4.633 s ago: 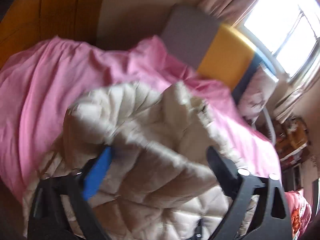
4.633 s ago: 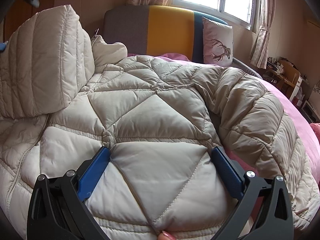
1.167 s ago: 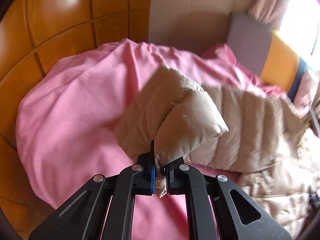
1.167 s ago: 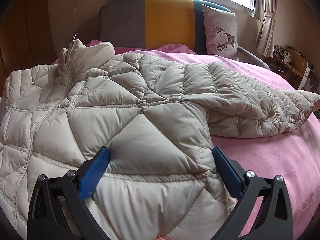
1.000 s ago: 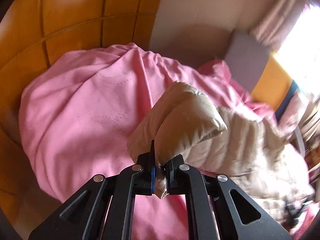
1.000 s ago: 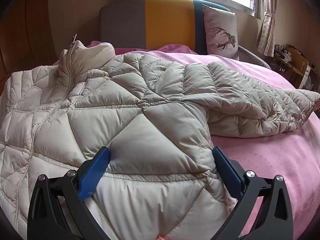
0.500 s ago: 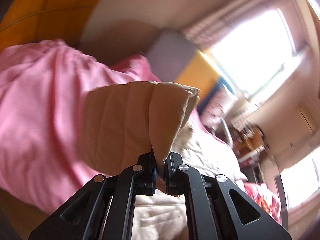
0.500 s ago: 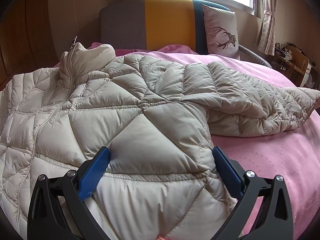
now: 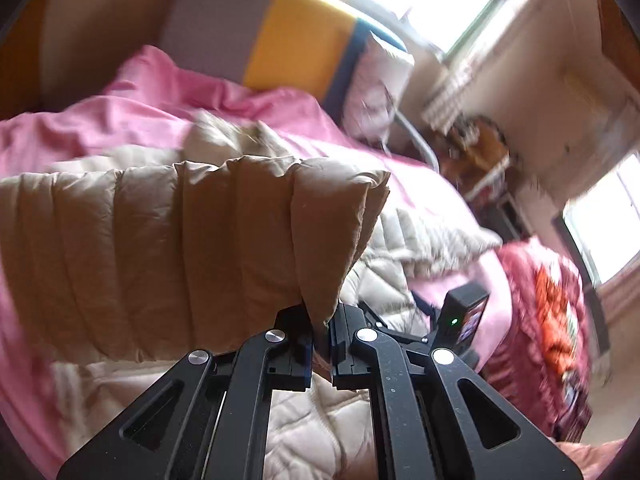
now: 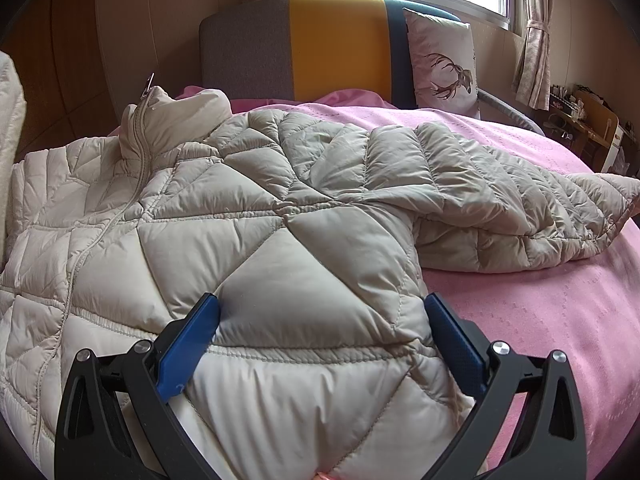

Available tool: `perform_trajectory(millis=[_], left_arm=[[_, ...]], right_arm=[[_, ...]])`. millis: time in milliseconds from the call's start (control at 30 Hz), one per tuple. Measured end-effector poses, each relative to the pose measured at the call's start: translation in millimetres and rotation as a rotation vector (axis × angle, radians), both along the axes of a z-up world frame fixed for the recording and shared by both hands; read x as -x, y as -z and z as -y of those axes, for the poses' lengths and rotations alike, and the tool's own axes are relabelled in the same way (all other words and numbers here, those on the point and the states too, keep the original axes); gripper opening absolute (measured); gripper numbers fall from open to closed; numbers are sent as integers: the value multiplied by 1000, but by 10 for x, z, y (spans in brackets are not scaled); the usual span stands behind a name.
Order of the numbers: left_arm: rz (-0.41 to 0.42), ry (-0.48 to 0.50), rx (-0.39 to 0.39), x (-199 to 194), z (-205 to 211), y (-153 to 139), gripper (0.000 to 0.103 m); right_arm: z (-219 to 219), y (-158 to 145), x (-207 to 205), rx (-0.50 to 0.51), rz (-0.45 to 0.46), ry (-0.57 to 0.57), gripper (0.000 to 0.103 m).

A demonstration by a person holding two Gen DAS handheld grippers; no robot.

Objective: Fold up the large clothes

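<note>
Left wrist view: a cream quilted jacket (image 10: 280,248) lies zipped and spread on a pink bedspread (image 10: 540,320).
Its sleeve (image 9: 192,248) is lifted above the jacket's body, pinched in the closed left gripper (image 9: 320,340). The right gripper (image 10: 320,336) rests on the jacket's lower front, jaws wide apart. A deer pillow (image 10: 440,64) stands beyond the jacket.

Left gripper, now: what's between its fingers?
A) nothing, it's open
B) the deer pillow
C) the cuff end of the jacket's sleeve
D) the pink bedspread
C: the left gripper is shut on the cuff end of the beige quilted sleeve, which stands up from the fingers, lifted above the pink bedspread.
</note>
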State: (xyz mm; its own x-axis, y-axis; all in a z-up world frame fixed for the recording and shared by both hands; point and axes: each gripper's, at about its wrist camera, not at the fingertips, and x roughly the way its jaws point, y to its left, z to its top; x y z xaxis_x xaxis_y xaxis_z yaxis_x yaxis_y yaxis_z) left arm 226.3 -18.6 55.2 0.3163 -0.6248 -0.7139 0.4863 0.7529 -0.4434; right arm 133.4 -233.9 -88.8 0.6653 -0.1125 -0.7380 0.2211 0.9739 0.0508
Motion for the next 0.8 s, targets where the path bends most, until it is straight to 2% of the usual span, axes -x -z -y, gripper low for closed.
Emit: perform_trajectory(millis=[100, 233, 333, 367, 433, 467, 500, 533, 633, 733, 767, 800], left_arm=[[-47, 33, -30, -109, 367, 302, 5], [-84, 45, -44, -224, 680, 555, 5], [-83, 51, -78, -318, 886, 737, 6], [-75, 47, -94, -316, 905, 756, 9], [-79, 54, -88, -290, 919, 736, 28], [-84, 55, -58, -251, 870, 695, 56], [-64, 39, -32, -181, 778, 621, 78], [-11, 19, 2, -85, 644, 518, 81], [125, -26, 42, 163, 279, 302, 82], [221, -146, 7, 230, -191, 237, 82], [245, -197, -29, 240, -410, 248, 81], [254, -237, -65, 222, -553, 270, 73]], right_arm=[[-1, -1, 0, 0, 0, 0, 101], [-10, 5, -5, 8, -3, 2, 101], [-14, 7, -7, 8, -4, 2, 101], [-14, 7, -8, 8, -4, 2, 101], [-17, 10, -9, 6, -4, 2, 101], [-17, 11, -10, 4, -4, 2, 101], [-19, 12, -12, 4, -4, 2, 101], [-21, 14, -14, 5, -5, 3, 101], [-20, 13, -14, 4, -4, 3, 101], [-19, 15, -12, 5, -6, 3, 101], [-19, 4, -10, 8, -7, 5, 101], [-23, -28, 3, 13, -3, 10, 101]])
